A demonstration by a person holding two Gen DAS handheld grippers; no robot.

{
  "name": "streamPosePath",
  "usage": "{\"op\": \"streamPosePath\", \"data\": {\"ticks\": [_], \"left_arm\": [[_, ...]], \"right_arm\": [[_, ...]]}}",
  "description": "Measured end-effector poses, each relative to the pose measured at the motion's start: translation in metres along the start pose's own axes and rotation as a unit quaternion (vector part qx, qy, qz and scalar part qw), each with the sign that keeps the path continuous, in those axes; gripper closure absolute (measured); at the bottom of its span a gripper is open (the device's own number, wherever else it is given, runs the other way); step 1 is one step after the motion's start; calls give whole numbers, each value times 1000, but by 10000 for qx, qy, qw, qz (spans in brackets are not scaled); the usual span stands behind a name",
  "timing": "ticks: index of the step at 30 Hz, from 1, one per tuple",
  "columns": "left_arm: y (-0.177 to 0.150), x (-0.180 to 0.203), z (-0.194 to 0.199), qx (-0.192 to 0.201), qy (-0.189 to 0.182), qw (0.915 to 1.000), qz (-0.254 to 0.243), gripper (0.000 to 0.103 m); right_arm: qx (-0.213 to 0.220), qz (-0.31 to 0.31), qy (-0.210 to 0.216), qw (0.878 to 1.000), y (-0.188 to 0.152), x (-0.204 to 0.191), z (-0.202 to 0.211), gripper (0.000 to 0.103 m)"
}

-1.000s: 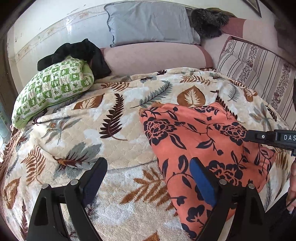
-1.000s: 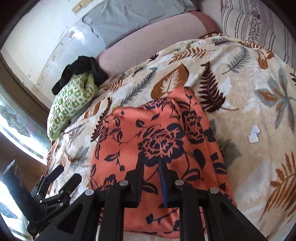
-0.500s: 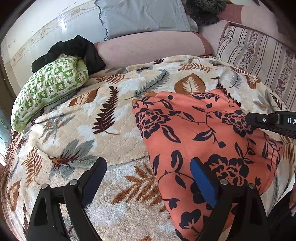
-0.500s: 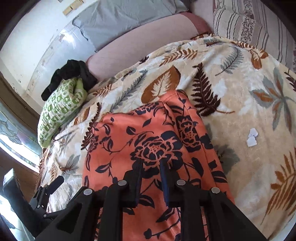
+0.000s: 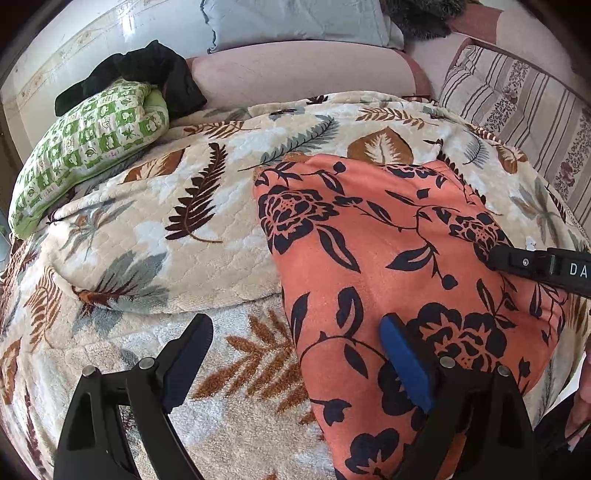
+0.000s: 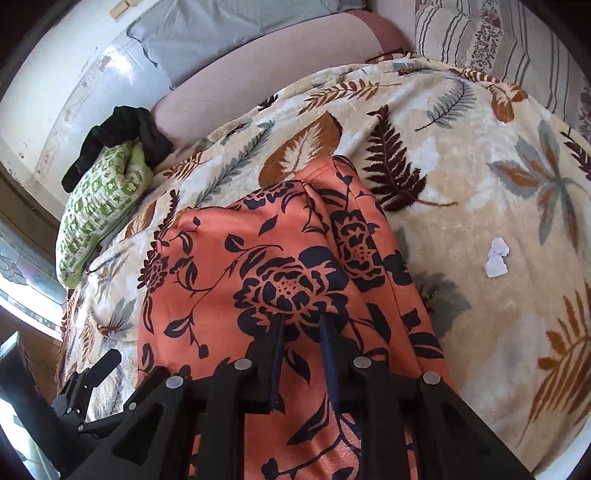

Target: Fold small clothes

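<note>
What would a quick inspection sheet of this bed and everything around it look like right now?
Surface: leaf-print blanket spread over the bed, rumpled at the near edge.
Job's things: orange floral garment lying flat on the blanket.
Clutter: green patterned pillow with a black garment on top; small white paper scrap on the blanket.
Grippers: left hand-held gripper open wide, straddling the garment's left edge; right hand-held gripper jaws narrowly apart over the garment, grip unclear.
Cables: nothing seen.
Surroundings: pink bolster, grey pillow, striped cushion, pale wall.
</note>
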State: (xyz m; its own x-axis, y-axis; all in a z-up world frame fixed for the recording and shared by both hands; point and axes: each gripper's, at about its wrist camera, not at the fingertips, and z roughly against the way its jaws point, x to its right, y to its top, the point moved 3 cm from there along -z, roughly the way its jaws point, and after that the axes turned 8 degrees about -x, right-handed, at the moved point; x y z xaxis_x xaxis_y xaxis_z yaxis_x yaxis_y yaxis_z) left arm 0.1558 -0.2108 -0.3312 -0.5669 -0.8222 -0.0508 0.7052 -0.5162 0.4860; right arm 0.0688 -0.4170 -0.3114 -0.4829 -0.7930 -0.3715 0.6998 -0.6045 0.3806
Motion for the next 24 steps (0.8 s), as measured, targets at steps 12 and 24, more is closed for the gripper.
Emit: {"op": "streamPosePath", "data": {"ticks": [12, 24], "left_arm": [[6, -3, 9, 131, -225, 9996, 125, 11], [5, -4, -3, -108, -339, 9992, 193, 11]], "right_arm": [[274, -208, 559, 9978, 6, 4, 21, 80], [-100, -381, 180, 9991, 3, 17, 3, 26]]}}
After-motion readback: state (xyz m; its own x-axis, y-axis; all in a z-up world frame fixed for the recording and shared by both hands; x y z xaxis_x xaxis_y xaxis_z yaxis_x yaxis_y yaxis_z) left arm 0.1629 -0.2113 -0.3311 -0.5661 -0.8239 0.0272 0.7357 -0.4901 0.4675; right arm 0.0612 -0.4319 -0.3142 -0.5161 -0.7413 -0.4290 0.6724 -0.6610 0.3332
